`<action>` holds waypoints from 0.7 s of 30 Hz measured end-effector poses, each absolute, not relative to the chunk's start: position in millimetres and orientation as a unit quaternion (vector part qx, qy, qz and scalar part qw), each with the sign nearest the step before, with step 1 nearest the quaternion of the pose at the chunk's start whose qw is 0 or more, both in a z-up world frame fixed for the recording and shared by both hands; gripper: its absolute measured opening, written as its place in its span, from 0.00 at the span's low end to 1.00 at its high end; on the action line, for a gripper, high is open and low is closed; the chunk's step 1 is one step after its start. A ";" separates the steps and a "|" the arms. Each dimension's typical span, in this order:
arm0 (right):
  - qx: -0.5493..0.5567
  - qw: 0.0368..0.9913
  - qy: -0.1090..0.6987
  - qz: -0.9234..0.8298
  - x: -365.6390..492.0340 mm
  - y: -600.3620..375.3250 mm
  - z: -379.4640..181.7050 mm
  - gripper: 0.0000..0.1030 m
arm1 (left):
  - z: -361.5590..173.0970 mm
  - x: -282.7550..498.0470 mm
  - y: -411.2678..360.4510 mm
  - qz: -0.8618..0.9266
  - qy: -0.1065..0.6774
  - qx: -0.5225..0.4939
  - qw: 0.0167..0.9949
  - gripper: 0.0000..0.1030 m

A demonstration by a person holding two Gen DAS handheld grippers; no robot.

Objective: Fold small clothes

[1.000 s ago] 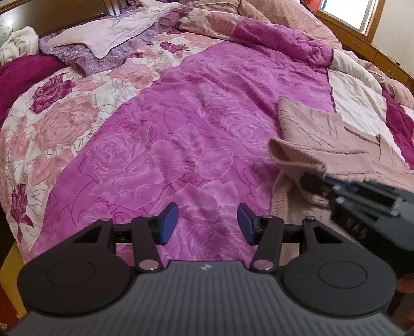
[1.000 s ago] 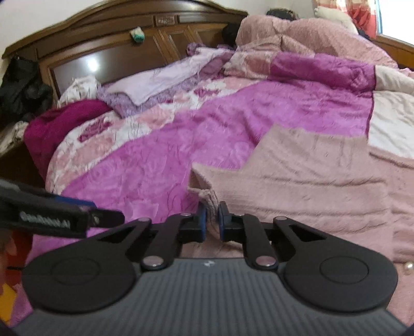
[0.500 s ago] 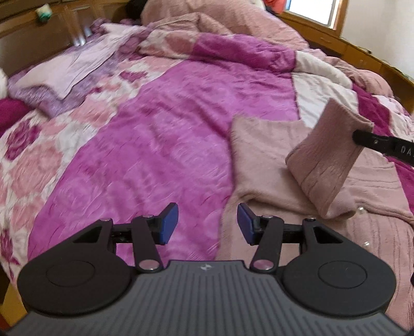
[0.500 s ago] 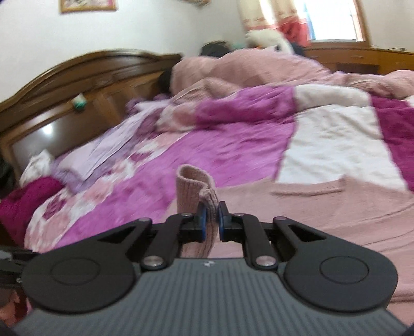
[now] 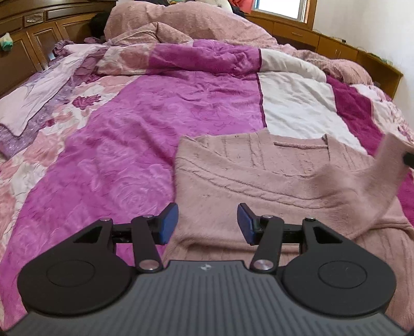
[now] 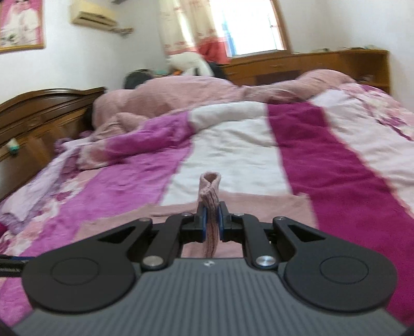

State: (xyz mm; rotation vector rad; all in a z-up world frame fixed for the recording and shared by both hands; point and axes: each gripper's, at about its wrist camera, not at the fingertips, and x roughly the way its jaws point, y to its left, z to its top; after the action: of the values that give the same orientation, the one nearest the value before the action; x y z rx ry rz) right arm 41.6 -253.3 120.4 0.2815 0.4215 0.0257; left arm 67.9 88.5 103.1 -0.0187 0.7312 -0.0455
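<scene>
Left wrist view: left gripper (image 5: pixel 207 223) spread about halfway, blue pads (image 5: pixel 168 223) apart with nothing between them, poised over the near hem of a dusty-pink knit sweater (image 5: pixel 258 178). Sweater laid flat on a magenta rose-patterned quilt (image 5: pixel 145 134), body smoothed out, neckline toward the white patch of the bedding. Sleeve (image 5: pixel 383 175) at the right side lifted off the body, blurred, pulled up toward the frame edge where a dark tip of the right gripper (image 5: pixel 408 159) met it. Rumpled pink blanket (image 5: pixel 186 23) heaped at the far end, wooden headboard (image 5: pixel 28 31) at upper left, low wooden cabinets (image 5: pixel 336 44) under the window. Right wrist view: right gripper (image 6: pixel 211 219) pressed together, pinching the ribbed cuff (image 6: pixel 210 188) of the sleeve, a loop of cuff standing up past the pads, the rest of the knit trailing down between the fingers. Flat pink sweater (image 6: pixel 258 206) seen just beyond and below the fingers, lying on the quilt (image 6: pixel 134 181). Further off, blurred: blanket mound (image 6: pixel 181 93), headboard (image 6: pixel 41 113), curtained window (image 6: pixel 245 25), wall-mounted air conditioner (image 6: pixel 93 15).
</scene>
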 end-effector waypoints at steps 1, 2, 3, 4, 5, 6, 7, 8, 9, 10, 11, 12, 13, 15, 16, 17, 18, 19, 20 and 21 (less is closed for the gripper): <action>0.145 0.966 0.214 0.003 40.0 -261.9 114.6 0.11 | 99.1 74.3 84.3 -0.021 0.360 -0.006 0.933 0.57; 0.149 0.964 0.220 -0.004 38.6 -268.0 109.2 0.11 | 94.4 81.2 82.9 -0.020 0.363 -0.005 0.932 0.57; 0.150 0.962 0.227 -0.013 37.3 -275.0 101.3 0.11 | 90.2 87.3 80.4 -0.017 0.365 -0.003 0.931 0.57; 0.150 0.960 0.235 -0.021 36.6 -279.7 94.3 0.11 | 86.2 92.7 77.6 -0.014 0.368 -0.002 0.930 0.57; 0.150 0.958 0.242 -0.027 36.4 -283.1 87.7 0.11 | 82.4 98.0 75.0 -0.011 0.371 -0.001 0.928 0.57; 0.152 0.955 0.252 -0.030 35.2 -288.3 80.2 0.11 | 78.8 102.8 72.6 -0.009 0.374 0.000 0.927 0.57; 0.154 0.952 0.262 -0.029 34.9 -291.5 73.1 0.12 | 75.3 107.3 70.4 -0.008 0.376 0.001 0.927 0.57; 0.155 0.950 0.271 -0.029 34.4 -293.4 67.7 0.12 | 70.5 113.9 72.3 -0.005 0.378 0.004 0.926 0.57; 0.155 0.947 0.281 -0.030 33.9 -294.9 61.9 0.13 | 67.0 117.9 70.7 -0.001 0.381 0.007 0.925 0.57; 0.156 0.942 0.294 -0.029 34.1 -296.4 56.5 0.14 | 64.4 121.2 69.2 0.001 0.382 0.009 0.924 0.57; 0.160 0.938 0.307 -0.029 34.2 -297.8 52.4 0.14 | 62.5 123.3 68.5 0.002 0.382 0.011 0.924 0.57; 0.162 0.935 0.314 -0.027 33.6 -298.4 50.9 0.14 | 60.9 125.5 67.7 0.003 0.382 0.014 0.924 0.57; 0.163 0.934 0.318 -0.023 31.6 -299.2 50.4 0.14 | 60.0 127.3 66.8 0.003 0.382 0.017 0.924 0.57; 0.158 0.934 0.320 -0.019 27.5 -300.7 54.1 0.20 | 59.8 128.1 66.1 0.004 0.382 0.021 0.924 0.57; 0.154 0.934 0.322 -0.019 26.2 -300.7 57.1 0.28 | 59.9 129.0 65.7 0.004 0.382 0.023 0.924 0.57; 0.151 0.934 0.323 -0.019 24.6 -301.4 60.9 0.32 | 60.0 130.0 65.7 0.003 0.382 0.024 0.924 0.57; 0.149 0.934 0.323 -0.019 22.4 -302.7 65.4 0.41 | 60.1 131.0 65.8 0.003 0.382 0.023 0.924 0.57; 0.148 0.935 0.320 -0.019 20.5 -304.1 69.1 0.45 | 60.5 131.9 66.2 0.003 0.382 0.023 0.924 0.57; 0.149 0.937 0.314 -0.016 18.5 -306.1 73.3 0.45 | 61.0 132.8 66.5 0.003 0.382 0.022 0.924 0.57; 0.148 0.940 0.307 -0.012 17.7 -307.8 78.4 0.45 | 61.3 133.8 66.7 0.003 0.382 0.021 0.924 0.57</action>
State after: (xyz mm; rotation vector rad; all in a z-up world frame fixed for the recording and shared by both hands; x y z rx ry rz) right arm 17.7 -307.8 78.4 0.3013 0.6271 -0.0244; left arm 133.8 66.7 61.3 0.0421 0.7834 0.0056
